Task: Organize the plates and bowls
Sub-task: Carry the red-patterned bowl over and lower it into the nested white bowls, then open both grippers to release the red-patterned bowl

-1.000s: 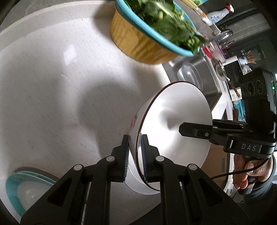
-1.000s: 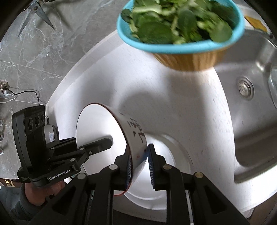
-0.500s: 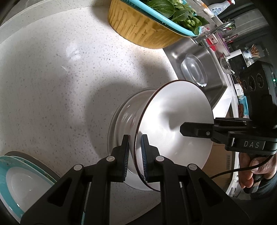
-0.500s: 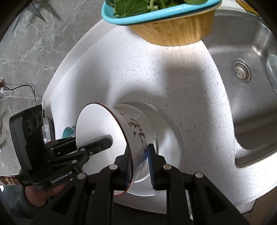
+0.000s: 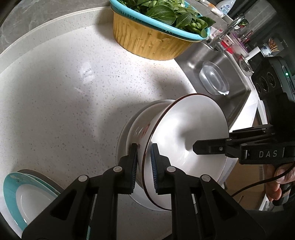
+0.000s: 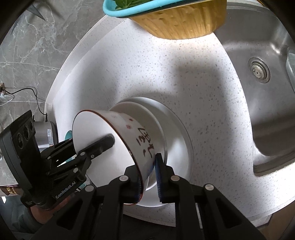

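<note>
Jaws of the left gripper (image 5: 144, 166) clamped on the near rim of the white bowl (image 5: 186, 144), one blue pad outside the wall, one inside. Jaws of the right gripper (image 6: 148, 180) likewise pinching the opposite rim of that same bowl (image 6: 129, 145), seen in the right of the left wrist view as a black finger reaching into the bowl's mouth. Bowl tipped on its side, thin dark rim line, red specks and dark brush characters on the outer wall. Foot of the bowl nested into a second white bowl (image 6: 147, 118) just behind it, that one sitting on a wide white plate (image 6: 182, 147) at frame centre. All resting on the white speckled surface (image 5: 64, 92). At lower left of the left wrist view, a teal-rimmed plate stack (image 5: 27, 199), well apart from the bowls. At the top, a yellow basin (image 5: 147, 40) holding a teal colander of green leaves (image 5: 166, 13). At right, a steel sink (image 6: 267, 46) with its drain strainer (image 6: 259, 70), and a clear container (image 5: 214, 77) lying in it. Grey marble wall (image 6: 27, 46) at upper left of the right wrist view.
</note>
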`<state>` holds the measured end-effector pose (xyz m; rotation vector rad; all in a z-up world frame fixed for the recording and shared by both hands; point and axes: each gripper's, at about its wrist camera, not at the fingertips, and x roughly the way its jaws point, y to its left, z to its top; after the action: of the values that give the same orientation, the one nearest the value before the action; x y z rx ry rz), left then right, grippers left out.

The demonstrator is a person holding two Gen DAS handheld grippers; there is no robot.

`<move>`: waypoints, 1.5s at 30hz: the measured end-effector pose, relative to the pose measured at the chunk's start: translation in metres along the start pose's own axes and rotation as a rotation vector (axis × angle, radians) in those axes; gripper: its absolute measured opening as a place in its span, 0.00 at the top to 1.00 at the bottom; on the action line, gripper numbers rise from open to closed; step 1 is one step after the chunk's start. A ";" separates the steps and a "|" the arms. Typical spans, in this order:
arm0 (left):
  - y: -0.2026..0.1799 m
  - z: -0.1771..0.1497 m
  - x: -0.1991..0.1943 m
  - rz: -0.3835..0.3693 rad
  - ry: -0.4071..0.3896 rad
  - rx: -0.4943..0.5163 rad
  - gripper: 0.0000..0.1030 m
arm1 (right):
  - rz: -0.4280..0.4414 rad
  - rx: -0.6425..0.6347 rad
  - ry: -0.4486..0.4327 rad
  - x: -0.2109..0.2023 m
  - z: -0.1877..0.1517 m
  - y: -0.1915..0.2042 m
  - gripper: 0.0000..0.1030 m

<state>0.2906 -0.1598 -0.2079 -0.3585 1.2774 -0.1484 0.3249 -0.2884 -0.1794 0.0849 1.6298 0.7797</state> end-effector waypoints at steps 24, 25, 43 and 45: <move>-0.006 -0.010 -0.006 -0.109 -0.142 -0.080 0.41 | -0.096 -0.098 0.054 0.011 0.013 0.019 0.90; -0.004 -0.010 -0.007 -0.125 -0.157 -0.092 0.41 | -0.098 -0.100 0.055 0.012 0.013 0.019 0.90; 0.017 -0.006 -0.025 -0.216 -0.327 -0.194 0.32 | -0.153 -0.147 0.072 0.011 0.025 0.025 0.87; 0.022 -0.006 -0.025 -0.211 -0.327 -0.216 0.32 | -0.154 -0.150 0.074 0.011 0.026 0.026 0.87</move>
<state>0.2755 -0.1330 -0.1939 -0.6764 0.9323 -0.1246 0.3359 -0.2518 -0.1756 -0.1764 1.6208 0.7907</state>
